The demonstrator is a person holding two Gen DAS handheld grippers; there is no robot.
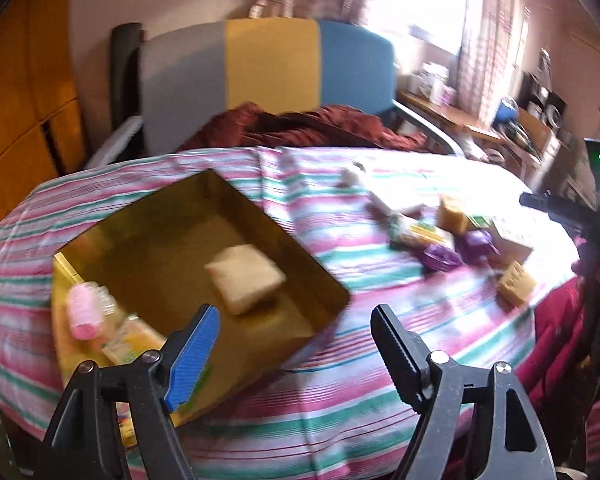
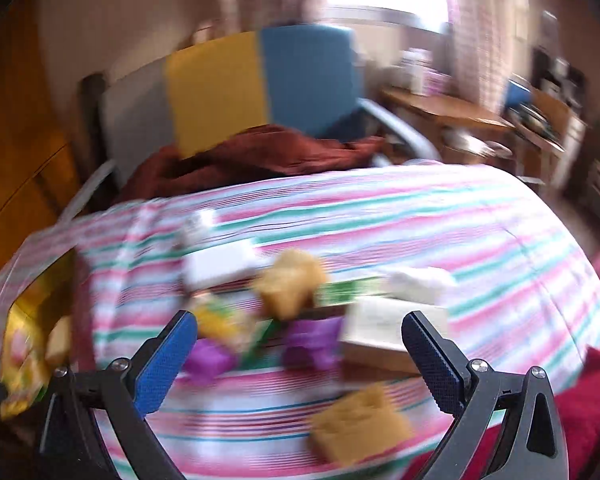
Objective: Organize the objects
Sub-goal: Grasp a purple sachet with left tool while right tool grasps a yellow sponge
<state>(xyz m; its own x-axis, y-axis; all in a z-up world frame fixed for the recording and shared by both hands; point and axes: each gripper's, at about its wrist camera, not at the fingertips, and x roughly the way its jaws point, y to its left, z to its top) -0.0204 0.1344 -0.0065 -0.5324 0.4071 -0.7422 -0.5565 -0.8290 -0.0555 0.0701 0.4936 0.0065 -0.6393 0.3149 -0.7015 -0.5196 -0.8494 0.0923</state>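
Note:
A gold tin box lies open on the striped cloth, holding a pale sponge, a pink curler and a yellow packet. My left gripper hangs open over the box's near corner, nothing between its fingers. On the right lies a blurred heap: yellow sponges, purple packets, white boxes and a green packet. My right gripper stands open just above this heap, touching nothing. The box's edge shows at that view's left.
A dark red cloth is bunched at the far edge, before a grey, yellow and blue panel. A wooden desk with clutter stands at the back right. Red fabric lies at the near right edge.

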